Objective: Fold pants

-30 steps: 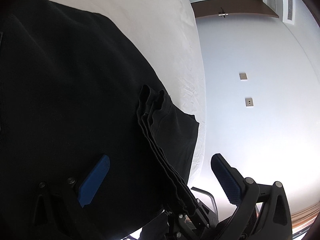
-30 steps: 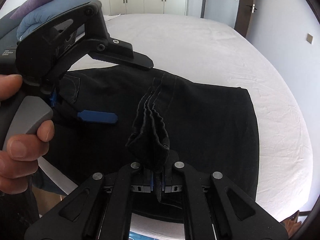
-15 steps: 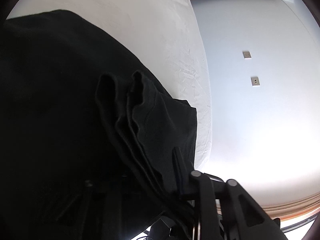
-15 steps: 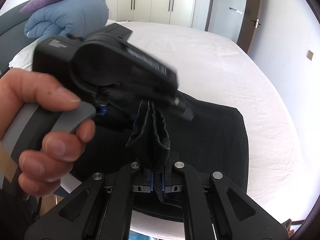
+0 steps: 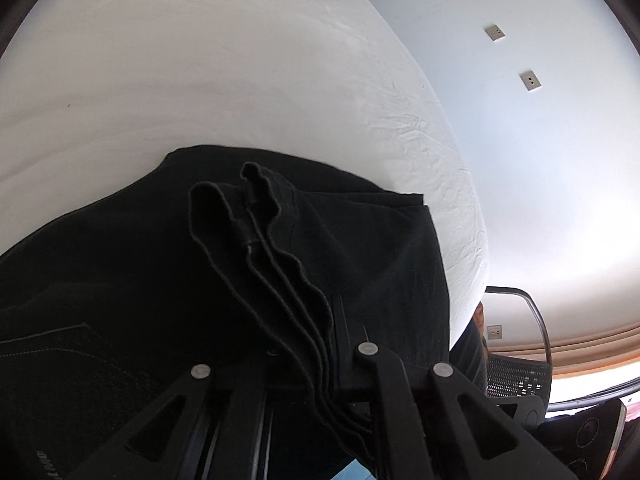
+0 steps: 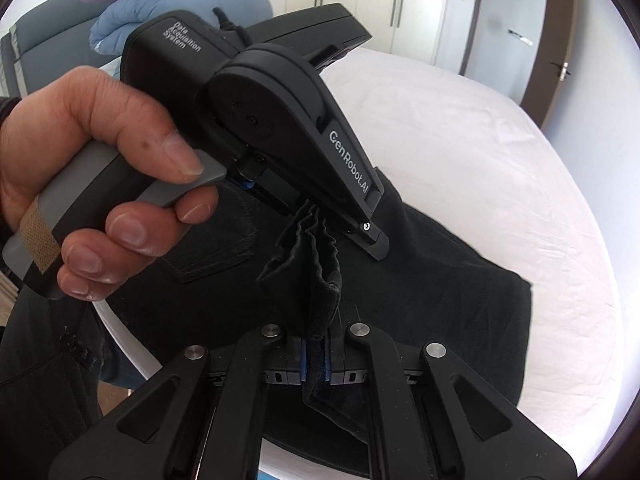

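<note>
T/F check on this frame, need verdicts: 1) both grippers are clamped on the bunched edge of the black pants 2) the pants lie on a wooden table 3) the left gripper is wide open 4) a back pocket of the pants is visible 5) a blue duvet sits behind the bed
1) True. The left gripper and the right gripper each pinch the gathered layers of the black pants.
2) False. They lie on a bed with a white sheet.
3) False. It is shut on the fabric.
4) True. The stitched back pocket shows below the hand holding the left gripper.
5) True. The blue duvet is piled at the far left.
</note>
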The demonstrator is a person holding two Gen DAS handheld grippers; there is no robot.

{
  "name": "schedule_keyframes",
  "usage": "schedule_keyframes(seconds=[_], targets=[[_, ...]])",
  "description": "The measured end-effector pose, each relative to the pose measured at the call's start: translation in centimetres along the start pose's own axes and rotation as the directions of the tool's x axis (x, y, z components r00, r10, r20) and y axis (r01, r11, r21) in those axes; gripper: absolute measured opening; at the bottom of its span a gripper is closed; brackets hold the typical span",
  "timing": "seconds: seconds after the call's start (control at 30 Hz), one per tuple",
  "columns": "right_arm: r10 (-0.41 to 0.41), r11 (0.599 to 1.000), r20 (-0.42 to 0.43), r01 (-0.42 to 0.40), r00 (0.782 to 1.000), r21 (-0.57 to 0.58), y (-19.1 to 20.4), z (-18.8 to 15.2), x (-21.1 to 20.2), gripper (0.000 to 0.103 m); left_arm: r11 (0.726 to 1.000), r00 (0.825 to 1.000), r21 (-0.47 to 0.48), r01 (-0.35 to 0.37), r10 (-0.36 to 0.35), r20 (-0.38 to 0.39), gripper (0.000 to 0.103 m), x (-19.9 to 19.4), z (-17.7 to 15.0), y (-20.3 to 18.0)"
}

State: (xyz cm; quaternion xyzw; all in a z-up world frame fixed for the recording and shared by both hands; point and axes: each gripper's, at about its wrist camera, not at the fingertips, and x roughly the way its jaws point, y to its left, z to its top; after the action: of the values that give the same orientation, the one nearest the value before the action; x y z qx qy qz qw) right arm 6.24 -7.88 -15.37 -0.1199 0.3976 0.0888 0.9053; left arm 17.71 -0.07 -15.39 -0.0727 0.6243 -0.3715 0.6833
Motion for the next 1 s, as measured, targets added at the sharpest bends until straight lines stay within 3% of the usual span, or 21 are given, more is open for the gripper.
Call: schedule_keyframes(seconds=[0.13,0.33,0.7,0.87,1.0], targets=[[0.058,0.998,-0.06,-0.057,0.997,0.008,0.9,-0.9,1.5,0.004,0.997,0.998,-0.017,-0.069,0.069,-0.014,0.014,1.0,-0.9,2.6],[0.089,0.996,-0.141,-0.087,0.986,0.02,1.6,-2.8,3.1,0.008,0.996,0.997,-0.052,-0.071,0.072,0.011,0.014,1.5,-1.6,4.4],[0.092,0.995,-0.132,-0.096,0.987,-0.026,2.6,-4.0,2.2,0.009,0.993,0.992,-0.043,-0.113,0.116,0.057,0.014,1.0,-3.2,3.1],[0.085,0.994,-0.128,-0.092,0.988,-0.056,3.9,-3.2,2.1,0.01,0.992,0.991,-0.083,-0.095,0.102,0.083,0.014,1.4,-3.9,3.2],[0.1,0.992,-0.143,-0.11,0.985,-0.066,4.5,-3.3,1.3,0.019,0.99,0.991,-0.113,-0.081,0.092,0.102,0.014,1.1,-4.2,3.6]])
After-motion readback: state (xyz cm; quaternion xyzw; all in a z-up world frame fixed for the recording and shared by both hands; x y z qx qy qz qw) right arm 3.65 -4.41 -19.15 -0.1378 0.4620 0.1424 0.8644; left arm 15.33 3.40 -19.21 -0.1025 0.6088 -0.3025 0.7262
